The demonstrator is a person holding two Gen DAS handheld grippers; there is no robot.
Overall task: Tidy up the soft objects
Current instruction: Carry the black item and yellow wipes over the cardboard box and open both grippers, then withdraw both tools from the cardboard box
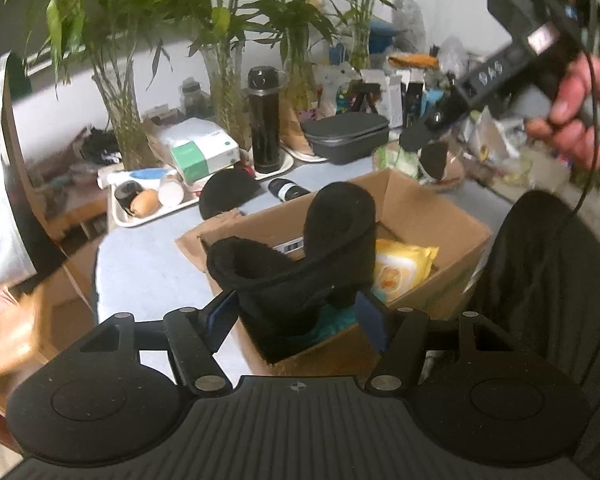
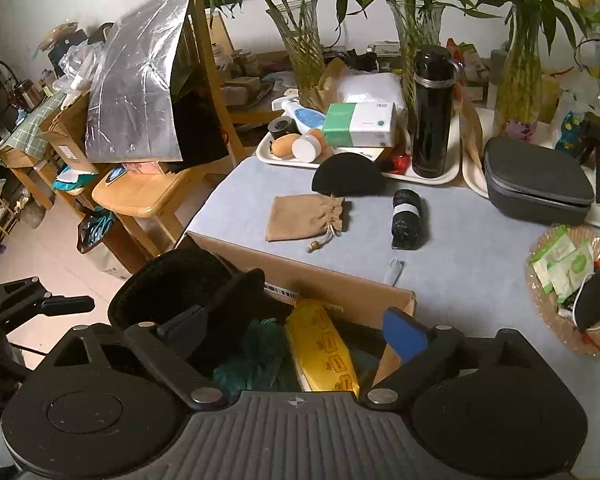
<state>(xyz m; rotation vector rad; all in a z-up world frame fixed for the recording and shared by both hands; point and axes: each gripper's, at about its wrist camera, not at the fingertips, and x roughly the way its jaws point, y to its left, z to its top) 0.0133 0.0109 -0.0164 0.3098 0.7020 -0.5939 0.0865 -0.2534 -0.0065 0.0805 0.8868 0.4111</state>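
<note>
My left gripper [image 1: 298, 312] is shut on a black fuzzy soft piece [image 1: 300, 256] and holds it over the open cardboard box [image 1: 440, 216]. The box holds a yellow wipes pack [image 1: 404, 266] and a teal fluffy item [image 1: 332, 320]. In the right wrist view the same black piece [image 2: 188, 288] hangs over the box [image 2: 340, 284], beside the yellow pack [image 2: 324, 352] and teal item [image 2: 256, 352]. My right gripper [image 2: 300, 320] is open and empty above the box. On the table lie a tan drawstring pouch [image 2: 306, 218], a black rolled bundle [image 2: 407, 218] and a black half-round pad [image 2: 348, 178].
White trays [image 2: 440, 178] at the back hold a black flask [image 2: 434, 112], a green tissue box [image 2: 358, 124] and vases of bamboo [image 2: 300, 48]. A grey case [image 2: 538, 182] and a woven plate [image 2: 548, 312] sit right. A wooden chair [image 2: 148, 196] stands left.
</note>
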